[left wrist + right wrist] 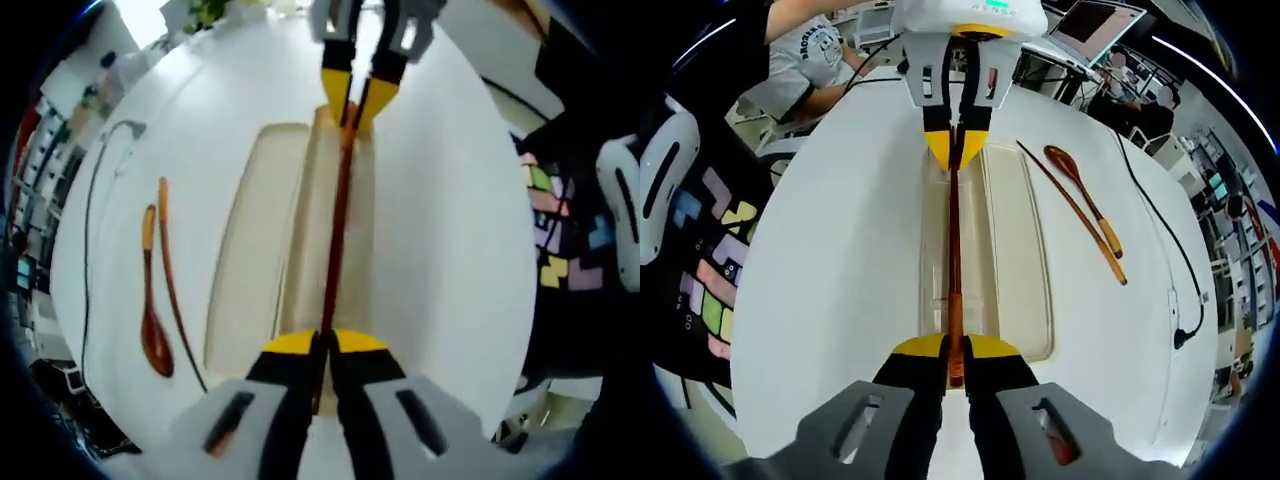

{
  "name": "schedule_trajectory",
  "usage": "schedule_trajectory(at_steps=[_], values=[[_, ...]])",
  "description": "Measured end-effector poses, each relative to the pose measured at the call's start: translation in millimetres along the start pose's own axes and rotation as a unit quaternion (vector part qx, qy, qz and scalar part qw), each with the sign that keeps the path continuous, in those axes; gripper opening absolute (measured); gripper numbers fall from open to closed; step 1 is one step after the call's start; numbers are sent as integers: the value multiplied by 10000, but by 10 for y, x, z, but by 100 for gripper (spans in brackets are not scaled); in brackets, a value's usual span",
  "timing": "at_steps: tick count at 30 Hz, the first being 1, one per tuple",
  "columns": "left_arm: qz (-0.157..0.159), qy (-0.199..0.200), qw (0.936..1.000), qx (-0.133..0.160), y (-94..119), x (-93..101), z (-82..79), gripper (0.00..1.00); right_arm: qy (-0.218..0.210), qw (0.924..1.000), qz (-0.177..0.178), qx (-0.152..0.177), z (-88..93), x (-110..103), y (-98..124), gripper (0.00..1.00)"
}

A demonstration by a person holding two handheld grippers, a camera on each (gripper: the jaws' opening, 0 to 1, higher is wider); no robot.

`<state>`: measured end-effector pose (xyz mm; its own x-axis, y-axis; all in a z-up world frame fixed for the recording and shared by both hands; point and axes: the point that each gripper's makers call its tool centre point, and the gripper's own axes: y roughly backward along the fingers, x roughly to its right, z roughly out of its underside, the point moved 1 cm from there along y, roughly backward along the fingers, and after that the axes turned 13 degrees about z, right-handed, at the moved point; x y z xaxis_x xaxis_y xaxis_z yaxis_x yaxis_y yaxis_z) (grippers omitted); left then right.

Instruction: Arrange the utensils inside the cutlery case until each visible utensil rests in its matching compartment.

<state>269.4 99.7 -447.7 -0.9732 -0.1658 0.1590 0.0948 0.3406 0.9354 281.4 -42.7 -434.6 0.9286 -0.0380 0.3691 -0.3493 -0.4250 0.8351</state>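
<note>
Nearby, spoon beside cutlery case.

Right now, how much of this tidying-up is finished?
Barely begun. Both claws, left and right, pinch opposite ends of one chopstick over the narrow compartment of the case. A spoon and the second chopstick lie on the table, waiting.

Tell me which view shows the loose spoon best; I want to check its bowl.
The right gripper view: the spoon lies on the white table beside a chopstick, lit evenly, its bowl outlined clearly. The left gripper view shows the spoon nearer the edge, more distorted.
</note>
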Motion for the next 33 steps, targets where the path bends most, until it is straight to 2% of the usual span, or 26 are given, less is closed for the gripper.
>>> schedule_trajectory(at_steps=[8,10,28,33], values=[[77,52,10000,36,-24,11,-2,5,-25,9999,-138,-36,40,-59,-32,5],[226,241,9994,142,-29,38,-4,5,11,9999,-119,-56,49,-51,-38,5],[239,338,9988,250,-7,26,14,7,6,9998,-153,-147,48,-61,-50,5],[224,351,9988,246,9,29,21,7,-12,9999,-129,-70,15,-56,-46,8]])
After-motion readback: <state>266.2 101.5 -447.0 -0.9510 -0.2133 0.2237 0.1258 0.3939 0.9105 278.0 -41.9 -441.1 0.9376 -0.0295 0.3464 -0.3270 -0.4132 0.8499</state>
